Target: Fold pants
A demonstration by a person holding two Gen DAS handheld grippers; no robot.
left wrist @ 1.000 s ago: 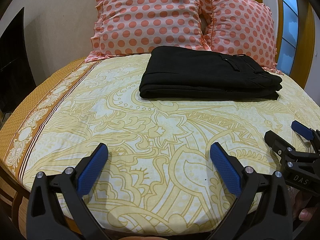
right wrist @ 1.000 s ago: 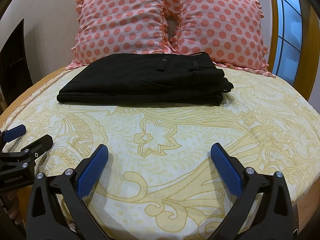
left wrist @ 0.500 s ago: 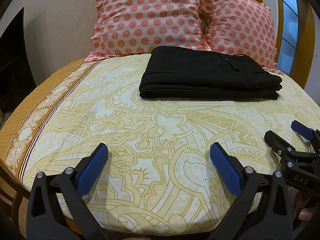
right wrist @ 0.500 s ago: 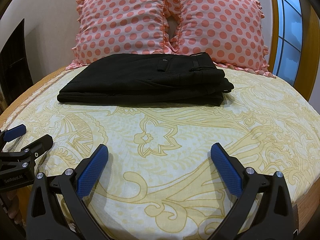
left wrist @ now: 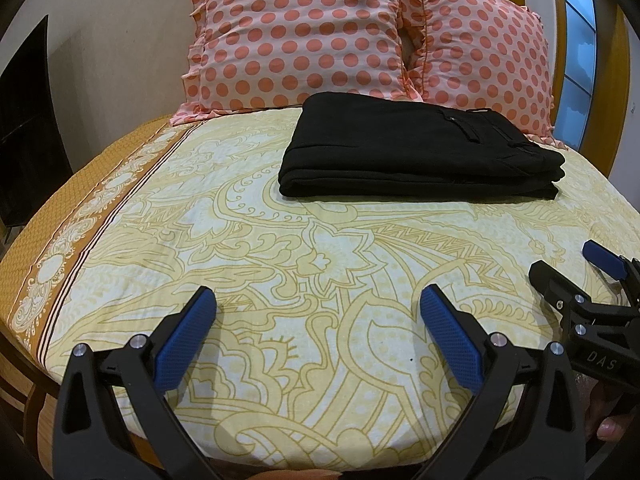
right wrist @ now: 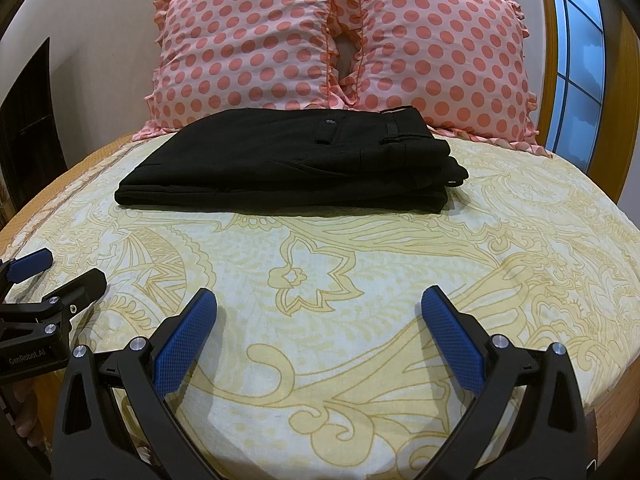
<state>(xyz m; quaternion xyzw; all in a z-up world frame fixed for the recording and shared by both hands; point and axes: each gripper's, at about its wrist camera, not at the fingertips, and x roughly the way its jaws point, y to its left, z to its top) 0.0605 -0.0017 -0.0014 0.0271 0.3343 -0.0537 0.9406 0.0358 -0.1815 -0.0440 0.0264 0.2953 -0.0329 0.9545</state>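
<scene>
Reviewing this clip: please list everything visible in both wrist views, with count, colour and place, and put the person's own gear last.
pants: 1, black, folded into a flat stack on the far half of the bed, just in front of the pillows.
pillows: 2, pink with coral polka dots and frilled edges, propped side by side at the head of the bed.
bedsheet: 1, pale yellow floral print with an orange-brown border on the left side, covering the bed.
window: 1, blue-tinted panes in a wooden frame, far right.
dark panel: 1, black, by the wall at left; what it is cannot be told.
left gripper: 1, black with blue pads, jaws open, empty, over the near sheet.
right gripper: 1, same build, jaws open, empty, beside it.
</scene>
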